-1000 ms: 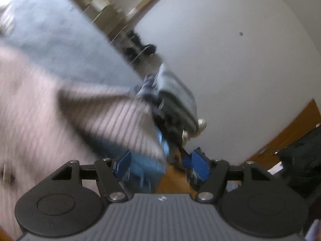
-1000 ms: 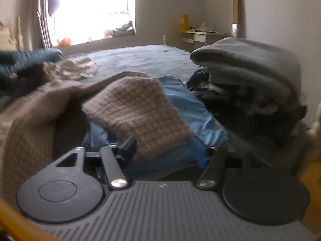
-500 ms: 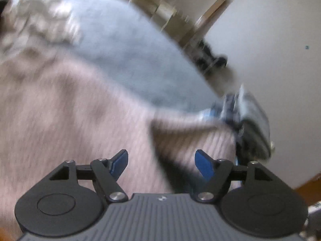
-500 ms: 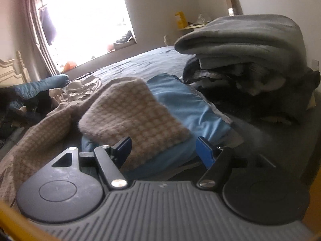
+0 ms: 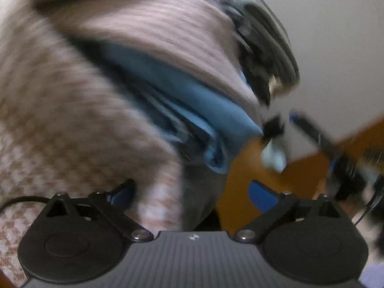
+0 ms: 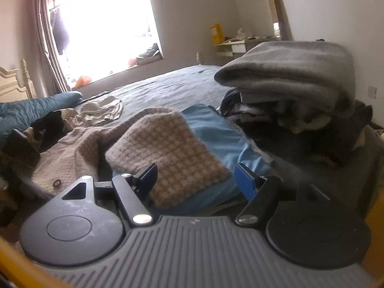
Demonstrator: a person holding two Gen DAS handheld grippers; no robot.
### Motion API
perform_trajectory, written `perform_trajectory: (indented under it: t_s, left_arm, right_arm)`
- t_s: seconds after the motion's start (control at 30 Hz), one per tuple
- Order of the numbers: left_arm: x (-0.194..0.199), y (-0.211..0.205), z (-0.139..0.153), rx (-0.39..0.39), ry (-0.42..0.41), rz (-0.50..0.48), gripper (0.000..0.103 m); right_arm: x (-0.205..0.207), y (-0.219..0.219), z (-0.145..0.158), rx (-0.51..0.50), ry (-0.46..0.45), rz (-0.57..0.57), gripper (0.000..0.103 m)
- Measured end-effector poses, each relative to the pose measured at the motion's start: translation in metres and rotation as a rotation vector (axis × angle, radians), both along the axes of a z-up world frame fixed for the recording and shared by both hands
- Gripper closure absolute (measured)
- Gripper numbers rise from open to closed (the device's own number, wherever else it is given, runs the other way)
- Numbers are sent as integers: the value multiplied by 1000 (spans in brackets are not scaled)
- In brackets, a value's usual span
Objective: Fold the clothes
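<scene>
Checked knit [image 6: 168,153] lay draped over blue garment [image 6: 216,132]; looked soft, thick, floppy. Best hold: folded edge. Right gripper [image 6: 195,176] fingers open, empty; left gripper [image 5: 192,192] likewise.

In the blurred left wrist view, the left gripper [image 5: 190,192] hangs with its blue-padded jaws spread over the edge of a beige checked knit garment [image 5: 72,120], which drapes across a blue garment [image 5: 192,100].
</scene>
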State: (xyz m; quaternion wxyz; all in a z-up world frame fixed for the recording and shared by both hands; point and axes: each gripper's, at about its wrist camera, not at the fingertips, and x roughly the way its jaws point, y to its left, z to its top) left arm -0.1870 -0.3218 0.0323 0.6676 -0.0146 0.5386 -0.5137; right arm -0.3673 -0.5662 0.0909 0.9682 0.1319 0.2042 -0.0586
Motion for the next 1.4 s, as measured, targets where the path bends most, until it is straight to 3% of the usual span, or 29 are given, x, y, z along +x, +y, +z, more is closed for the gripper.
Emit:
perform_trajectory:
  t_s: [0.07,0.23,0.33,0.4,0.43,0.63,0.8,0.87,1.0,1.13,1.27,1.4]
  left_arm:
    - [-16,-2,9,5,-23,-57,3]
    - [-60,-5,-8,-43,104,-188,2]
    - [-89,-10,-22,-60,180,-292,8]
    - [-99,-6,-31,-38,172,-311,22]
    - [-104,-4,-35,-27,168,-320,23]
    - [-76,119,-12,-60,104,13,24]
    - [-89,237,6,-26,-28,325,25]
    - [-96,268,9,-17,-68,428,25]
    - [-103,316,-13,-47,-32,599,25]
    - [-112,348,-17,-101,-19,675,25]
    - [-108,356,1,-144,-83,667,25]
    - [-74,315,41,-151,-248,495,26]
  right_arm:
    - [-4,2,3,1,5,-7,31]
    - [-14,11,10,-21,12,4,31]
    - [-17,17,16,-42,20,6,31]
    - [-23,21,20,-54,18,3,31]
    - [-25,25,22,-57,14,19,31]
    - [-16,82,12,-121,18,301,31]
    - [23,137,-22,-26,25,491,33]
    - [47,142,-41,33,73,497,35]
    - [78,134,-90,-116,262,244,46]
    - [63,104,-90,-22,264,190,47]
    - [51,112,-73,-34,375,121,45]
    - [32,114,-50,10,336,142,44]
